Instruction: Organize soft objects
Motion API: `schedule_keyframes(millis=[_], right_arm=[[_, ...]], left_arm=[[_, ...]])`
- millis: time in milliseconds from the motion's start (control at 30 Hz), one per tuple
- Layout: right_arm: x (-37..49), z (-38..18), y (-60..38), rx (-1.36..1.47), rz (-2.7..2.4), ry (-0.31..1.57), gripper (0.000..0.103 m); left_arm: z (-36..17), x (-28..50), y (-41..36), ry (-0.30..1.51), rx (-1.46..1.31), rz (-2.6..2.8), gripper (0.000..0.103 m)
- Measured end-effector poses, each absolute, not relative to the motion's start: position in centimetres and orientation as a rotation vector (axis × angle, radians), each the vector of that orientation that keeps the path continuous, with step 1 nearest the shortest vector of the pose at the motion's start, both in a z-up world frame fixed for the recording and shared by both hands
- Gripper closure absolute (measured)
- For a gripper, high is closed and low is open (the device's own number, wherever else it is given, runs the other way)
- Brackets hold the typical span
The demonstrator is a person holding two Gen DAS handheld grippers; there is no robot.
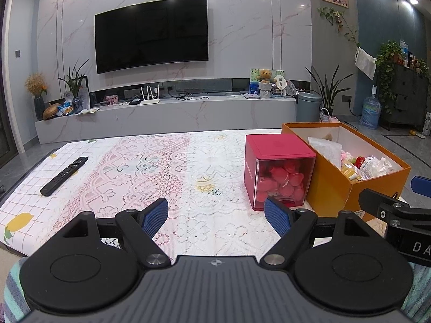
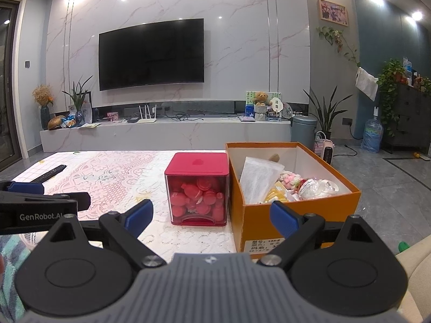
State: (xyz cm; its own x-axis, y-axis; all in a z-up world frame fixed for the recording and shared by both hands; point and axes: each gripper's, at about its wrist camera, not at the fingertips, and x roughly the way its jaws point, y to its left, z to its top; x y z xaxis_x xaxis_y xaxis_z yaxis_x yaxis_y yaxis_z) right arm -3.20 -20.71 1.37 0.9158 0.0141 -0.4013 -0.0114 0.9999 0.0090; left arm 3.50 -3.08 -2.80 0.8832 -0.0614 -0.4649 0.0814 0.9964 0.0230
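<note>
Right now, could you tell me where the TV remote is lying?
The remote lies on the lace tablecloth at the table's far left, well apart from the red box and orange box on the right.

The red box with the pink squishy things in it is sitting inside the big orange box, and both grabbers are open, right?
Not quite. The red box stands on the table beside the orange box, not inside it; the right wrist view shows this clearly. The left gripper and right gripper are both open.
</note>
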Motion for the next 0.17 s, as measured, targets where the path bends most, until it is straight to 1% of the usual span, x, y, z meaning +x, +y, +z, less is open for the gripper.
schedule_keyframes(millis=[167], right_arm=[[-3.21, 1.36, -20.79, 0.008, 0.015, 0.413, 0.011]], left_arm=[[-2.80, 3.44, -3.22, 0.481, 0.044, -0.073, 0.008]])
